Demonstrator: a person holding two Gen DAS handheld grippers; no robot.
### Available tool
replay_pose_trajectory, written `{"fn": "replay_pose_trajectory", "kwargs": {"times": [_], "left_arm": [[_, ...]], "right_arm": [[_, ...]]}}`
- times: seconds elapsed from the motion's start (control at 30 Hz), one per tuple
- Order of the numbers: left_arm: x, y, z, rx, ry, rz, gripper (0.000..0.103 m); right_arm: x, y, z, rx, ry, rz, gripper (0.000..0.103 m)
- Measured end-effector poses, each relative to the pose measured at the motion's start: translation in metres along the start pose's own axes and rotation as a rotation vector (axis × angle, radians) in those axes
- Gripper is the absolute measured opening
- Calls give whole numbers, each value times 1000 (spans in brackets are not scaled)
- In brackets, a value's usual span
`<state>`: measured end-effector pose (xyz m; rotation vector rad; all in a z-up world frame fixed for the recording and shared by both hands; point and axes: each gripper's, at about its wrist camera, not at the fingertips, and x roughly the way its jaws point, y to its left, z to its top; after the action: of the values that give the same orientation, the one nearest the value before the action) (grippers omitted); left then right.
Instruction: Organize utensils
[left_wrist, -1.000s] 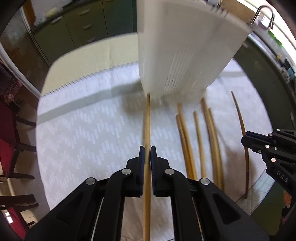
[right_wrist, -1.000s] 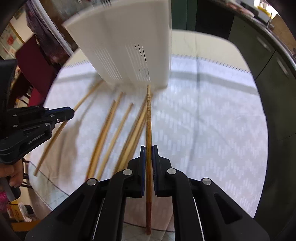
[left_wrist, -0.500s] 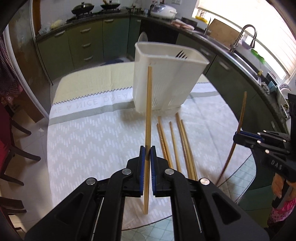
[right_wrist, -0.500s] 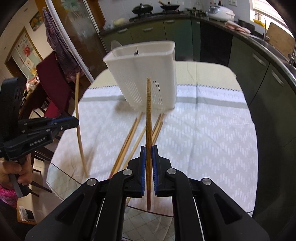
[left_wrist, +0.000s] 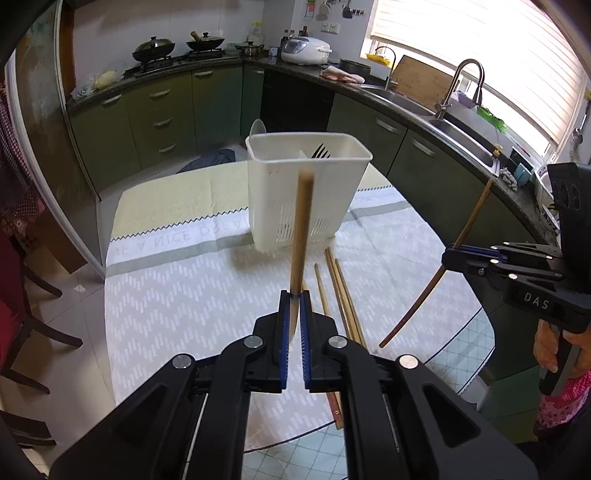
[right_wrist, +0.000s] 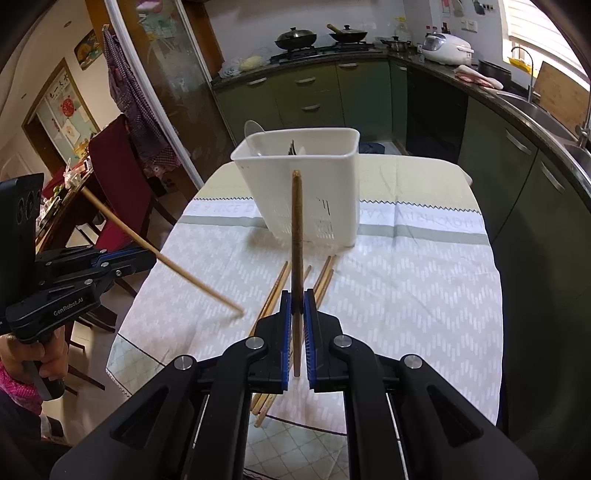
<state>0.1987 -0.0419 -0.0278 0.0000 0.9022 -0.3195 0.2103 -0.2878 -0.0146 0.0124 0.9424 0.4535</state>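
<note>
A white plastic utensil holder (left_wrist: 308, 188) (right_wrist: 306, 184) stands on the clothed table, with fork tines (left_wrist: 320, 150) showing inside. My left gripper (left_wrist: 294, 295) is shut on a light wooden chopstick (left_wrist: 302, 229) that points up toward the holder. My right gripper (right_wrist: 297, 295) is shut on a darker chopstick (right_wrist: 296, 229), also raised above the table. Each gripper appears in the other's view, the right gripper (left_wrist: 448, 254) and the left gripper (right_wrist: 147, 254), holding its stick aslant. Several more chopsticks (left_wrist: 341, 291) (right_wrist: 273, 295) lie on the cloth in front of the holder.
A white patterned tablecloth (left_wrist: 192, 280) covers the round glass table (right_wrist: 317, 446). Green kitchen cabinets (left_wrist: 162, 118), a sink with tap (left_wrist: 461, 88) and a stove with pans ring the room. A red chair (right_wrist: 118, 170) stands left of the table. A person's hand (left_wrist: 550, 343) grips the right tool.
Both grippers have risen and tilted back from the table, each lifting its chopstick off the cloth. The holder now looks farther off and its open top is in sight.
</note>
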Motion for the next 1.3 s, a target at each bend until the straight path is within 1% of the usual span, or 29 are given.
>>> {"fn": "replay_pose_trajectory", "kwargs": {"times": [0.2,0.53,0.67,0.73,0.8,0.97,1.07,1.17,1.23,1.3], "left_arm": [[-9,-3,11,11,-38,0,5],[-21,-9,26,29,-72,-3,5],[-31,-13,37,35,-95,-8,5],[-39,-14,46,35,-114,-14,5],[-50,-17,59,45,-150,-6,5],[-81,-22,99,46,-238,-1,5],[-96,-24,125,43,-304,2,5],[-100,-25,149,41,-359,6,5],[-96,-25,163,41,-393,6,4],[-86,-24,173,36,-410,3,5]], "right_arm": [[-8,5,8,-21,-19,5,7],[-23,11,21,-47,-48,18,8],[-37,11,34,-48,-83,23,7],[-48,10,45,-46,-115,26,7],[-60,10,57,-45,-150,31,8],[-95,6,96,-26,-270,38,8],[-107,4,121,-19,-345,8,8],[-106,-1,145,-8,-398,-26,8],[-96,-4,159,1,-410,-44,8],[-81,-10,170,10,-406,-56,8]]}}
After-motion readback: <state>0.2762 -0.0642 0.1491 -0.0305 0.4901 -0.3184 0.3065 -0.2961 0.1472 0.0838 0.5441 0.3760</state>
